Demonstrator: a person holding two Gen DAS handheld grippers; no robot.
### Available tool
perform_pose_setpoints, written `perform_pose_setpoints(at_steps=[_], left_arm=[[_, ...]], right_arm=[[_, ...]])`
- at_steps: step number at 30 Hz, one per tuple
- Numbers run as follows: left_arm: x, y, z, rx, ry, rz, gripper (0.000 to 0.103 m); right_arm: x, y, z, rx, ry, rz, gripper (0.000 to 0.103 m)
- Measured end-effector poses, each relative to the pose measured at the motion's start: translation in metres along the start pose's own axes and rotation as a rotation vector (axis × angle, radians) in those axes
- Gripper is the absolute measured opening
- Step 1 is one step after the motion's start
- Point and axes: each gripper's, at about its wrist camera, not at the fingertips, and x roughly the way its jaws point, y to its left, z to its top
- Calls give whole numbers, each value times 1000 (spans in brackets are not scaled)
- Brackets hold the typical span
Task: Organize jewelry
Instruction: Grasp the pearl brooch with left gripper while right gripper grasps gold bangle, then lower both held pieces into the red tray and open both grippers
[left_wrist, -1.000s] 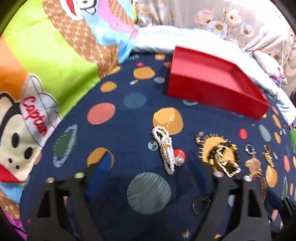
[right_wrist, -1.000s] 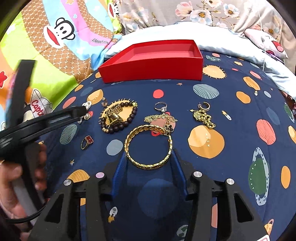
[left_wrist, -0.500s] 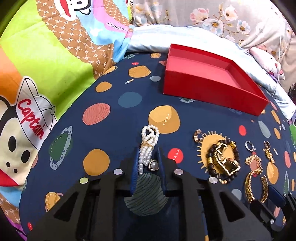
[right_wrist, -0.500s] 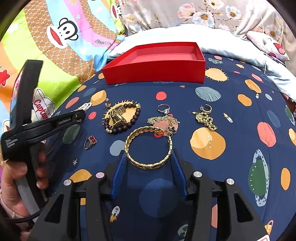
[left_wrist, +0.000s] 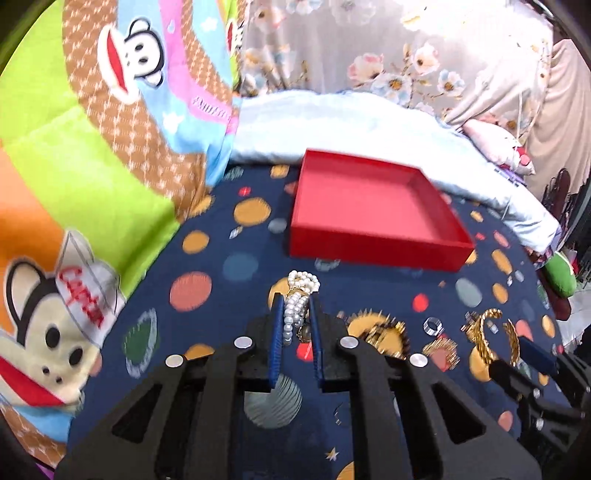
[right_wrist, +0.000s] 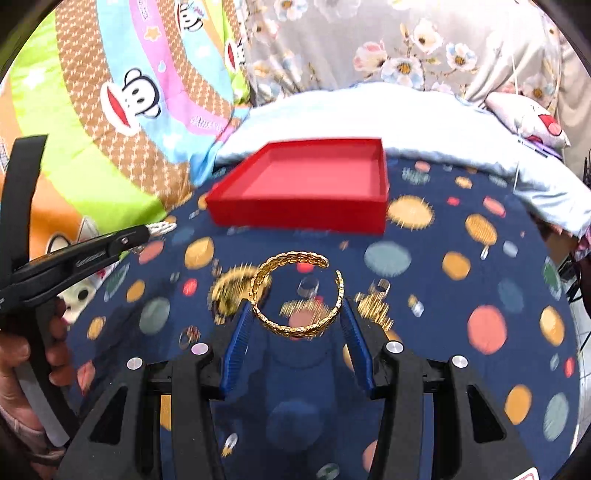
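Pearls (left_wrist: 298, 306) sit pinched in left fingers (left_wrist: 277, 332) — right fingers (right_wrist: 240, 339) clamp gold bangle (right_wrist: 297, 293).

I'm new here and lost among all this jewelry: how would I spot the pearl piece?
Find the red tray on the planet-print blanket. Just in front of it, the left claw pinches a bunch of small white beads, the pearl strand. It is the only white piece; the others look gold or dark.
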Motion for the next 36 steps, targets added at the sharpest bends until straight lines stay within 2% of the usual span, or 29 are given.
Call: perform_pose_setpoints(at_steps=[7,12,20,24,30,36], left_arm=[[11,-10,41,15,-36,-42,13],[44,-23,79,32,-32,-63,13],[125,-42,129,55,14,-65,13],[161,-48,142,64,52,-68,13],[203,-51,149,77,96,-42,13],[227,-48,148,72,129,-26,14]], right_arm=[[15,-27,49,20,-45,2,48],[52,-49,93,37,-48,2,48],[124,-71,154,50,1,4,48],[158,-76,171,43,39,3,48],[200,-76,178,21,104,-7,48],[217,-70,179,-18,121,-44,48]])
